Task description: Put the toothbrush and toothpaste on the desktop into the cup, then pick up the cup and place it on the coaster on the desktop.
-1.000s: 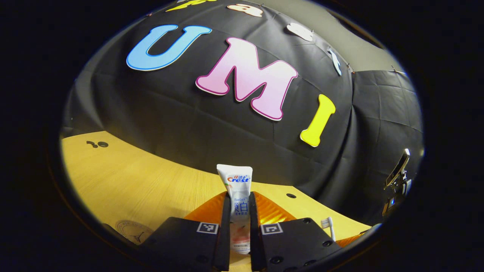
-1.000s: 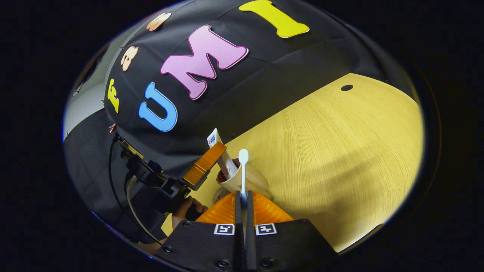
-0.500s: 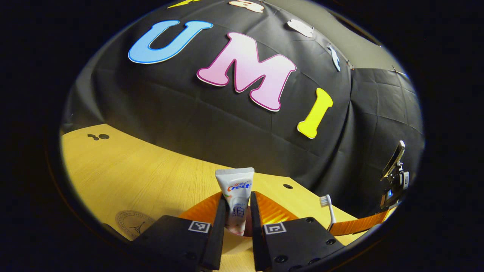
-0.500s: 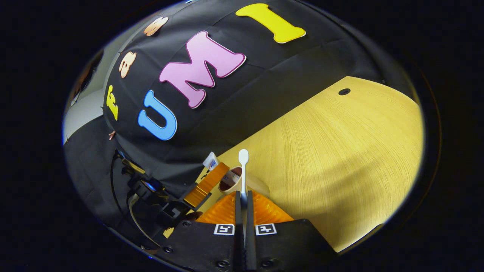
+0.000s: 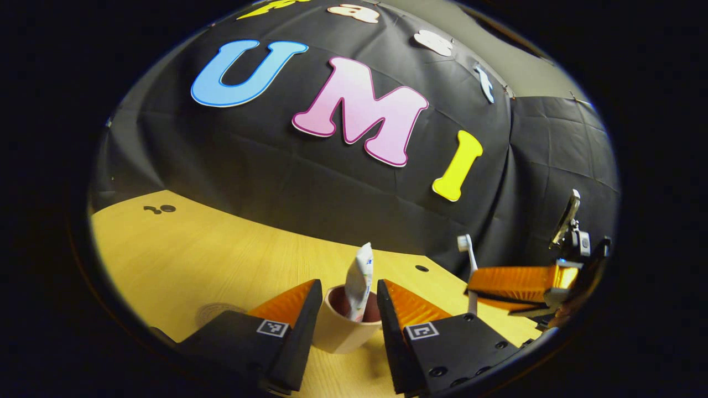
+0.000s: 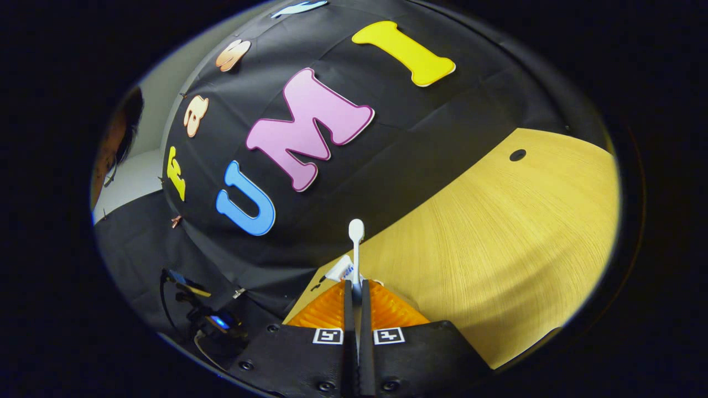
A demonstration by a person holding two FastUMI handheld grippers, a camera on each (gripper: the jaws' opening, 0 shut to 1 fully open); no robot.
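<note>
Standing in the cup (image 5: 340, 331) already: the toothpaste (image 5: 358, 282), leaning with its crimped end up. So half of step one looks done, going by how things lie.

Left gripper (image 5: 344, 301): fingers spread wide, one on each side of the cup, touching neither cup nor tube as far as I can tell. It holds nothing.

Right gripper (image 6: 357, 287): fingers pinched narrow on the toothbrush (image 6: 356, 246) handle, head sticking straight out ahead. In the left gripper view this gripper (image 5: 514, 282) sits to the right of the cup, brush (image 5: 469, 260) upright, head up, near the cup but not over it.

In the right gripper view the toothpaste tip (image 6: 343, 270) peeks just above the orange fingers; the cup itself is hidden behind them.

Coaster (image 5: 218, 314): faint round disc on the desktop (image 5: 221, 260), just beside the left finger, near the cup.

Step in hand, my read: brush into cup.

Next move calls for:
- bring the brush over the cup mouth, handle end down
- aim for the free side of the opening, since the tube takes up part of it
- lower before releasing, so it doesn't bounce out
- light cup, may tip if nudged; the left gripper is placed to steady it

Cup to coaster comes after.
</note>
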